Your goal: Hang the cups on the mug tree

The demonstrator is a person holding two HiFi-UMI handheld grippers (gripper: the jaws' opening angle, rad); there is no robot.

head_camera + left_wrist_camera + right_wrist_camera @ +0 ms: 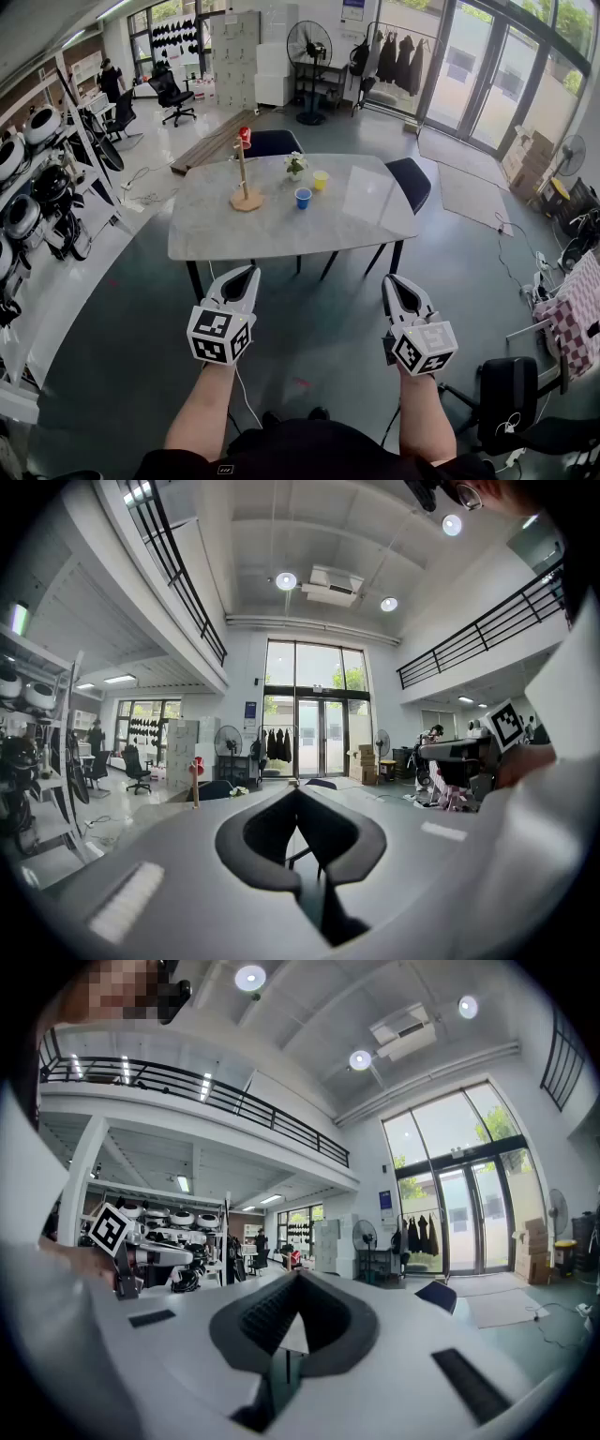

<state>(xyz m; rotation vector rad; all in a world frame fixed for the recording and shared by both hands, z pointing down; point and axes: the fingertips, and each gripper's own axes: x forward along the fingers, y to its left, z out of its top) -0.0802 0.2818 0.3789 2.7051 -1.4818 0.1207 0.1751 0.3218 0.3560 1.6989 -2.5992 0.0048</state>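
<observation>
A wooden mug tree (246,181) stands on the left part of the grey table (366,211), far ahead of me, with a red cup (245,136) hanging at its top. A blue cup (303,198) and a yellow cup (321,180) sit upright on the table to its right. My left gripper (246,270) and right gripper (392,279) are held level in front of the table, well short of its near edge. Both are shut and hold nothing. In the left gripper view the tips (296,790) meet, and the mug tree (195,787) is small at left. The right gripper (298,1274) shows the same.
A small flower pot (295,166) stands behind the cups. Dark chairs (410,183) sit at the table's far and right sides. Shelves of round helmets (37,202) line the left. A black office chair (511,398) is at lower right, a fan (308,45) at the back.
</observation>
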